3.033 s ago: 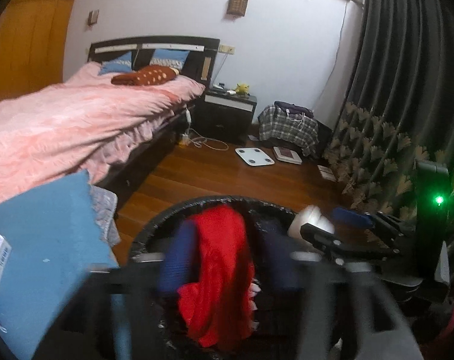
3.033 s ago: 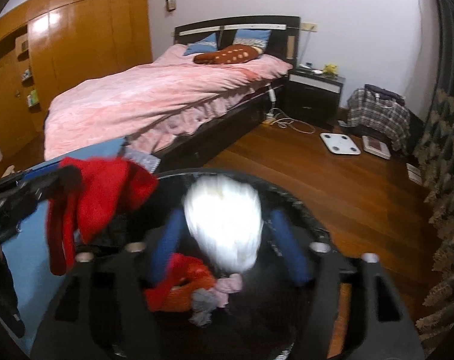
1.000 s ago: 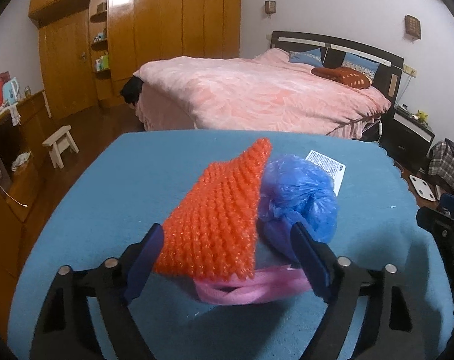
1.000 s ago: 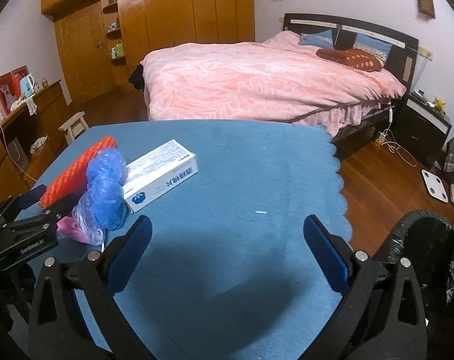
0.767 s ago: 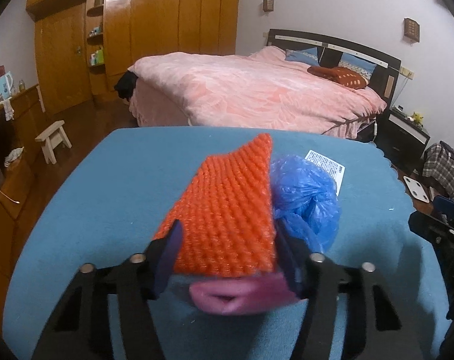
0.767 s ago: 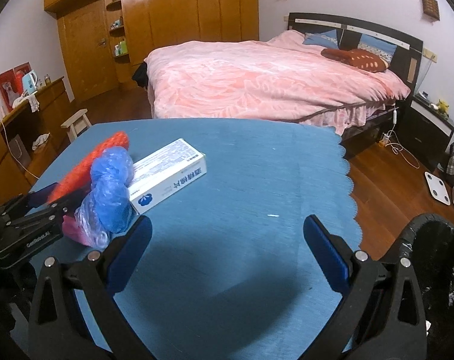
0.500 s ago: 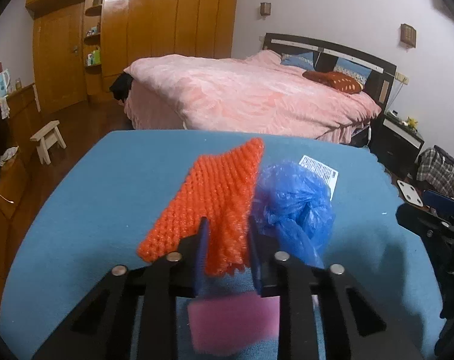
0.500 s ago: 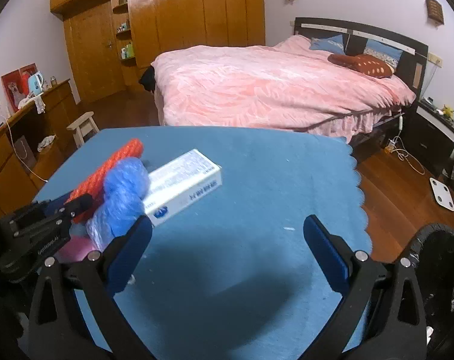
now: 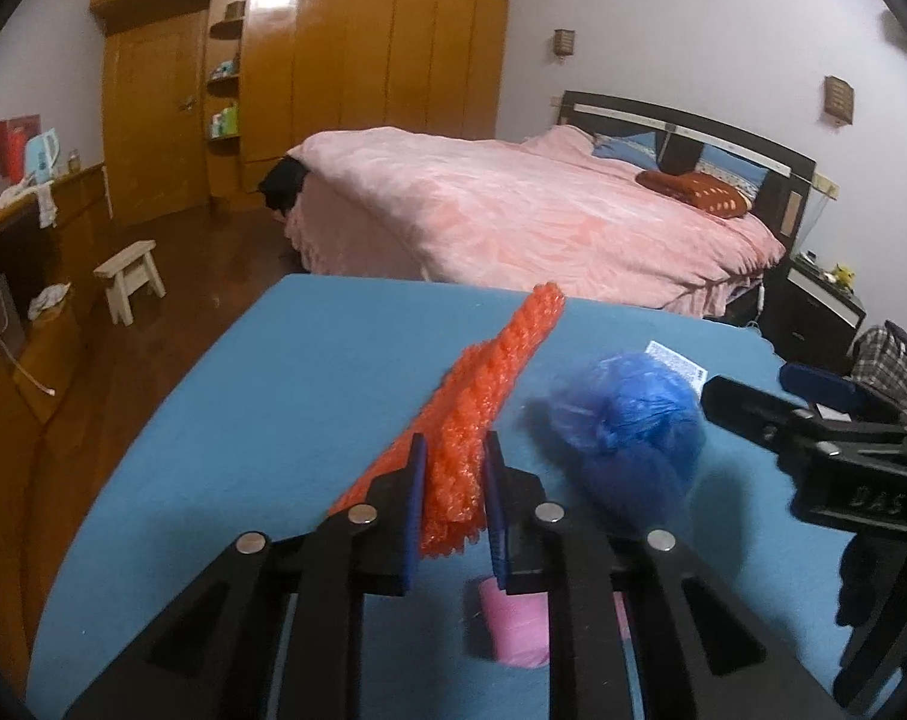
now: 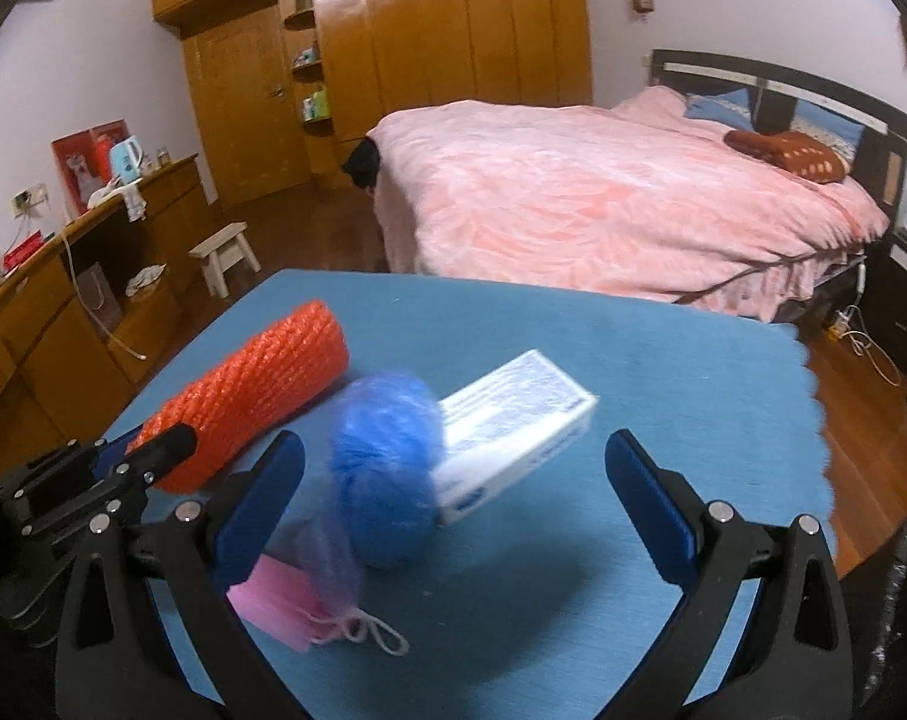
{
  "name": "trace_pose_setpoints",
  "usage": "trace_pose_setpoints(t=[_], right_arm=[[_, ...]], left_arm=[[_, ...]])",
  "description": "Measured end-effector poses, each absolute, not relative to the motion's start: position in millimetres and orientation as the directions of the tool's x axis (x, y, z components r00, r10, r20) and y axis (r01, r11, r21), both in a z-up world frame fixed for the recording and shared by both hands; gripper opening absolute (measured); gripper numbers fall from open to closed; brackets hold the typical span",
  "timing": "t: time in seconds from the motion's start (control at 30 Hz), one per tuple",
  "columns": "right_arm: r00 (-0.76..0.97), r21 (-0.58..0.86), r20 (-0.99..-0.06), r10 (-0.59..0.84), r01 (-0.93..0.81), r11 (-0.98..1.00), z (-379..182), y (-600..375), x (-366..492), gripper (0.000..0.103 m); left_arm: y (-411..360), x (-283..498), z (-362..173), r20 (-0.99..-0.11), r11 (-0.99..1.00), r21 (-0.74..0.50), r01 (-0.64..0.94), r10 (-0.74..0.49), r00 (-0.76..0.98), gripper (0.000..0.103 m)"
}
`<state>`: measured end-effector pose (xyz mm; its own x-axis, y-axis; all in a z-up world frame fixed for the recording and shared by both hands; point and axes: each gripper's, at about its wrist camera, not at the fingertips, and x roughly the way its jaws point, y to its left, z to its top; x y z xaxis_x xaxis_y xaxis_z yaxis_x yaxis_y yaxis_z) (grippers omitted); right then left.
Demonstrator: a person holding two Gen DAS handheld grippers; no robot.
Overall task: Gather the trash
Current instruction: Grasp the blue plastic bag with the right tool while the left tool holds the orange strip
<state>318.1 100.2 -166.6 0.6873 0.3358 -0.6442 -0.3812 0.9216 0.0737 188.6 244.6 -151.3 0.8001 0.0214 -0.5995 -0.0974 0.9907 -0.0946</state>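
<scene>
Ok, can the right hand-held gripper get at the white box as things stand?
Probably yes. The right hand-held gripper is open and empty, and the white box lies just ahead of it. The blue bag rests against the box's left end, so it may get nudged.

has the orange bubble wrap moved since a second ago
Yes. The left gripper has clamped the orange bubble wrap and lifted it on edge off the blue tablecloth, away from the pink scrap.
</scene>
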Motion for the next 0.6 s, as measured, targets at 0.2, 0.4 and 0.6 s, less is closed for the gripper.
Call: trace_pose_setpoints(t=[0.2, 0.4, 0.6], right_arm=[[0.637, 0.083, -0.688, 0.348, -0.408, 0.909, -182.6, 118.1, 325.3, 0.070], [0.599, 0.088, -0.719, 0.353, -0.425, 0.901, -192.5, 123.5, 326.7, 0.044], [0.575, 0.110, -0.724, 0.381, -0.450, 0.886, -195.5, 124.1, 325.2, 0.028]], left_arm=[[252.5, 185.1, -153.6, -0.604, 0.989, -0.100, -0.107, 0.025, 0.797, 0.018], [252.4, 186.9, -157.7, -0.611, 0.989, -0.107, -0.102, 0.016, 0.792, 0.018], [252.0, 189.5, -162.9, -0.625, 0.989, -0.113, -0.098, 0.006, 0.781, 0.018]])
